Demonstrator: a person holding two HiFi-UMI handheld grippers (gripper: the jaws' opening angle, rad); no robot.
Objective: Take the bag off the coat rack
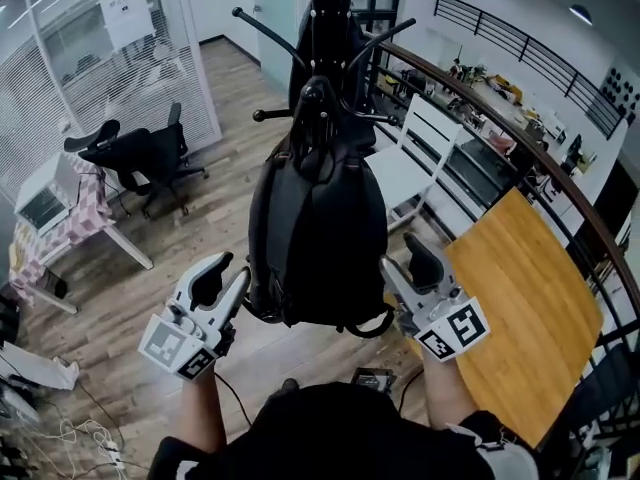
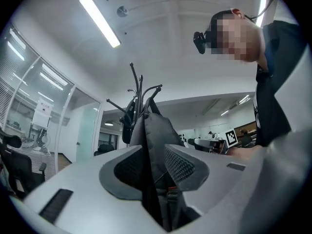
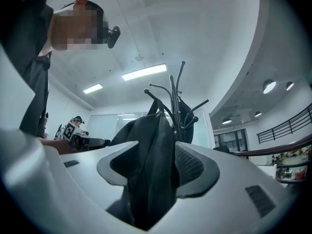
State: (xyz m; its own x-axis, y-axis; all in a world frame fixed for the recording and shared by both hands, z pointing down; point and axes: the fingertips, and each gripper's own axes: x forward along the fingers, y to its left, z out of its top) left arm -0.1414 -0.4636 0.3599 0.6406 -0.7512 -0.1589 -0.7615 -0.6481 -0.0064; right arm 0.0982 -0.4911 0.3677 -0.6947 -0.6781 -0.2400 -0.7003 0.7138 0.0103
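Observation:
A black backpack [image 1: 320, 228] hangs by its top loop from a hook of the black coat rack [image 1: 330, 8], straight ahead of me. My left gripper [image 1: 232, 273] is at the bag's lower left edge and my right gripper [image 1: 403, 266] at its lower right edge, beside a loose strap. In the left gripper view the jaws [image 2: 155, 165] stand apart, with the bag [image 2: 156, 130] showing in the gap between them and the rack [image 2: 136, 89] above. The right gripper view shows the same: spread jaws [image 3: 156, 165], the bag [image 3: 151, 130] between them, the rack [image 3: 175, 91] behind.
A wooden table [image 1: 520, 288] stands at the right, against a curved railing [image 1: 560, 198]. A white chair [image 1: 415, 153] is behind the rack. At the left are a black office chair [image 1: 140, 153] and a desk with a monitor [image 1: 50, 203]. Cables [image 1: 60, 433] lie on the floor.

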